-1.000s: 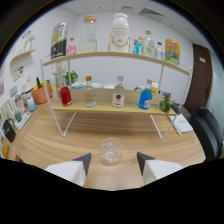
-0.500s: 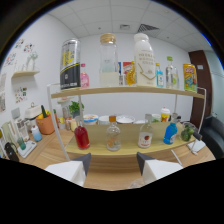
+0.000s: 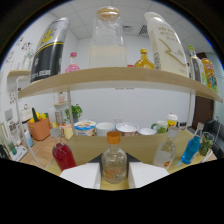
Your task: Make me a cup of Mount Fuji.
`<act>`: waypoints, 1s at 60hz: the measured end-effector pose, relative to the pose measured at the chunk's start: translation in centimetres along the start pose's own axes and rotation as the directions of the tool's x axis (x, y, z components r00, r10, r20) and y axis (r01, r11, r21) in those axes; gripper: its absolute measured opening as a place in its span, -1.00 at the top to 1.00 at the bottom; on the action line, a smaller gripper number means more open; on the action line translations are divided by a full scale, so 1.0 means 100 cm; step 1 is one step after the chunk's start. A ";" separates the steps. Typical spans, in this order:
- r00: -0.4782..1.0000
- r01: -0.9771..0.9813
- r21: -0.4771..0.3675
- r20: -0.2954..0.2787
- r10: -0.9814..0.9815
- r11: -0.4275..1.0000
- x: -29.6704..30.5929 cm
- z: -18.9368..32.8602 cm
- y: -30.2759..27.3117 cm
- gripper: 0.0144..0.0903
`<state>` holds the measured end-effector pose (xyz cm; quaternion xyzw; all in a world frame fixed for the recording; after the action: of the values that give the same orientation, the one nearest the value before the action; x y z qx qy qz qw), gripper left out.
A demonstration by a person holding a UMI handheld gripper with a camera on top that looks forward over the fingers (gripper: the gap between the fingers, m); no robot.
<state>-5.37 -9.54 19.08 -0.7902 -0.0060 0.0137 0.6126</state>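
Observation:
A small clear glass bottle [image 3: 114, 164] with an orange cap stands on the lower wooden shelf [image 3: 142, 144]. It sits between the two white fingers of my gripper [image 3: 114, 172]. The pads [image 3: 85, 175] lie flush against both sides of its body, so the gripper is shut on it. A bottle of red liquid [image 3: 64, 156] stands just left of the fingers. To their right are a clear bottle [image 3: 165, 150], a blue bottle [image 3: 191, 147] and a green one [image 3: 206, 143].
The upper shelf [image 3: 115, 79] overhead carries a black can [image 3: 50, 50], a large glass jar [image 3: 109, 42], a white carton [image 3: 167, 42] and an orange bottle [image 3: 144, 59]. Bowls and tubs [image 3: 106, 129] line the back. An orange pot [image 3: 37, 128] stands at the left.
The view has come up from the table and close to the shelf. The orange-capped bottle, ahead of the fingers before, is now between them. The fingers have narrowed onto it.

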 end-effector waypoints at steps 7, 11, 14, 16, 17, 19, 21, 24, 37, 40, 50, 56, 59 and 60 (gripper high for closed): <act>1.000 0.009 0.010 0.004 -0.009 1.000 0.000 0.000 -0.001 0.40; 1.000 0.008 0.006 0.008 -0.008 1.000 0.000 0.000 -0.001 0.41; 1.000 0.007 0.001 0.007 -0.007 1.000 0.000 -0.001 0.000 0.42; 1.000 0.003 0.000 0.006 -0.003 1.000 0.000 -0.002 -0.001 0.43; 1.000 0.000 0.001 0.005 0.000 1.000 0.000 -0.003 -0.001 0.43; 1.000 0.000 0.008 0.000 0.000 1.000 0.001 -0.007 -0.003 0.43; 1.000 0.005 0.016 -0.003 -0.005 1.000 0.002 -0.012 -0.006 0.44; 1.000 0.015 0.028 -0.009 -0.015 0.999 0.002 -0.022 -0.010 0.44; 0.999 -0.032 -0.008 0.003 0.032 0.999 -0.009 -0.073 0.018 0.44; 0.998 -0.061 -0.036 0.002 0.061 0.998 -0.010 -0.081 0.035 0.44; 0.953 -0.299 -0.121 0.008 0.302 0.947 -0.017 -0.097 0.082 0.44; 0.834 -0.541 -0.159 0.031 0.551 0.826 -0.020 -0.099 0.093 0.44; 0.749 -0.648 -0.171 0.033 0.661 0.742 -0.020 -0.097 0.092 0.44; 0.718 -0.681 -0.171 0.035 0.696 0.712 -0.019 -0.097 0.093 0.44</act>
<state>-7.01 -21.29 12.48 -0.7762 0.2582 0.2789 0.5030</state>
